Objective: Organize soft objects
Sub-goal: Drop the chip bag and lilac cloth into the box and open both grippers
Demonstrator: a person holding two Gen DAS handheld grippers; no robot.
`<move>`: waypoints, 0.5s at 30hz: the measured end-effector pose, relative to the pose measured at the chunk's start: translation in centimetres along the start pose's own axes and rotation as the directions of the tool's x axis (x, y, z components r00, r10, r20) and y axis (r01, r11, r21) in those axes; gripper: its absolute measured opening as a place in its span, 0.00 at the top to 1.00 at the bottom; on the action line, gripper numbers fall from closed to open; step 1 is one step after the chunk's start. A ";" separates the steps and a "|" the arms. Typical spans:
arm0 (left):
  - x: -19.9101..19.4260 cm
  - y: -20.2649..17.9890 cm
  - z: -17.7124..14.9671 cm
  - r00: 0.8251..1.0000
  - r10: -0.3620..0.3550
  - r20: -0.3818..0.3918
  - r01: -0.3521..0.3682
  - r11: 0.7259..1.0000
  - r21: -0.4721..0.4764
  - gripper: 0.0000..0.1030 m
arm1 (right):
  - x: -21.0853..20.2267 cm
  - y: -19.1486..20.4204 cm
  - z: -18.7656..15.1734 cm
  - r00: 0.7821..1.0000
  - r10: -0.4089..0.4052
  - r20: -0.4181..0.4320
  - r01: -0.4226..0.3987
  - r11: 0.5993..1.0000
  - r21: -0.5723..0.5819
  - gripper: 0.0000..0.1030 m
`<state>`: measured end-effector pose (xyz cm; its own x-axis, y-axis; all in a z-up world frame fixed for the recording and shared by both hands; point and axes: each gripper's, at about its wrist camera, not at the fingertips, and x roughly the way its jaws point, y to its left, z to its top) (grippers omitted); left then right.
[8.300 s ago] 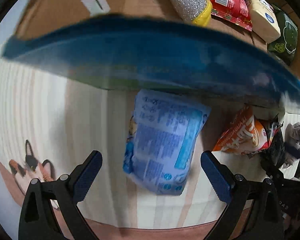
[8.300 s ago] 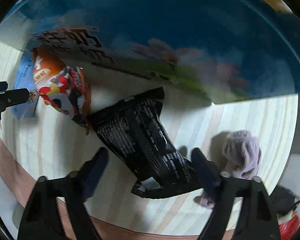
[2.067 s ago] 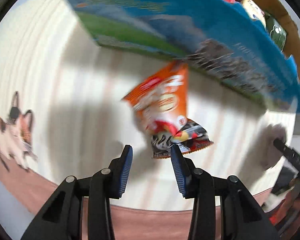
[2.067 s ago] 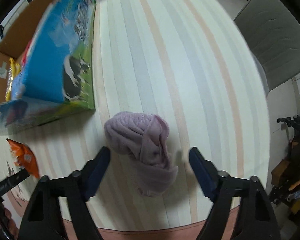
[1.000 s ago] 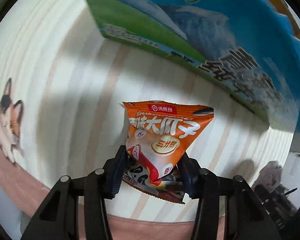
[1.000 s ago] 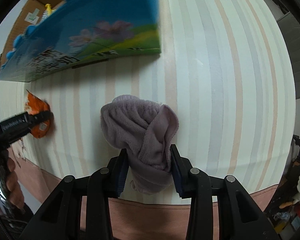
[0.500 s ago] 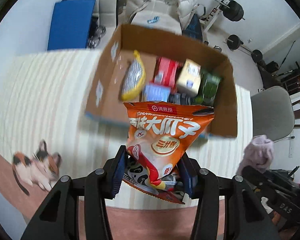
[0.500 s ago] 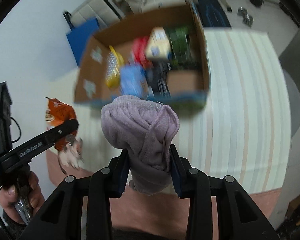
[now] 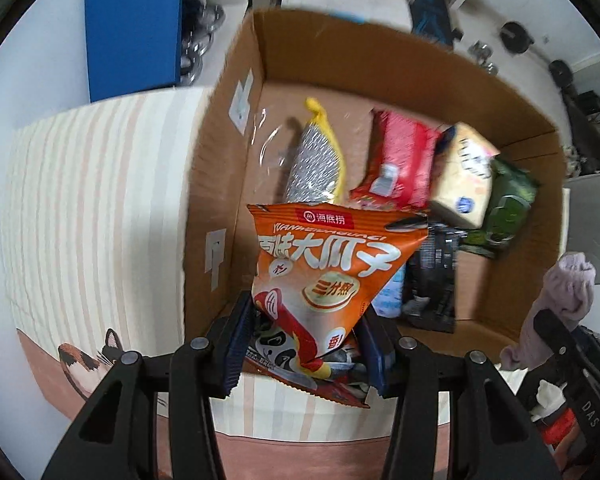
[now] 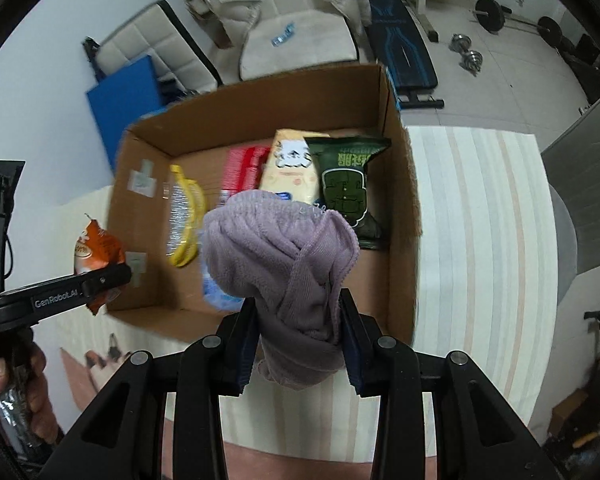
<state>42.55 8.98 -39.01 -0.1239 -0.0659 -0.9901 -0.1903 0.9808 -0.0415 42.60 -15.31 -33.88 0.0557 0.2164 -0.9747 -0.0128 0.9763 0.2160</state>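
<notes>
Both grippers are loaded and held up over the cardboard box [image 10: 400, 216], which sits on the striped table [image 10: 480, 240]. The left gripper [image 9: 306, 346] is pinching the bottom end of an orange snack bag [image 9: 324, 272], so the bag sticks up and forward from between the blue pads [image 9: 238, 340], lower corners squeezed between them, top edge fanned out wide. From the left wrist view it hangs over the near-left part of the box.

The right gripper [image 10: 298, 342] is clamped on a purple cloth [image 10: 288, 256], a bunched-up fluffy thing. The narrow lower part is squeezed between its pads and the big rounded lump bulges up above the fingertips, over the middle of the box. You can also spot it at the right edge of the left view [image 9: 560, 304].

Already lying in the box: a silver scrubber with yellow trim [image 9: 318, 156] on the left, a red packet [image 9: 400, 160], a pale yellow pack [image 9: 464, 176], a dark green pouch [image 10: 346, 184] on the right, plus a black packet [image 9: 432, 276] and something light blue [image 10: 220, 296] closer in
</notes>
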 end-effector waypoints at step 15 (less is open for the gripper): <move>4.5 0.0 0.8 0.993 0.008 -0.118 -0.004 1.000 0.031 0.24 | 7.6 -0.6 1.2 0.982 -0.114 -0.149 0.113 0.993 -0.020 0.23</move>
<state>42.80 8.85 -43.59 -0.2399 -0.0795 -0.9675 -0.1599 0.9863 -0.0414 44.20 -14.27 -41.39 -0.0927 0.1009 -0.9906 -0.0261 0.9943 0.1037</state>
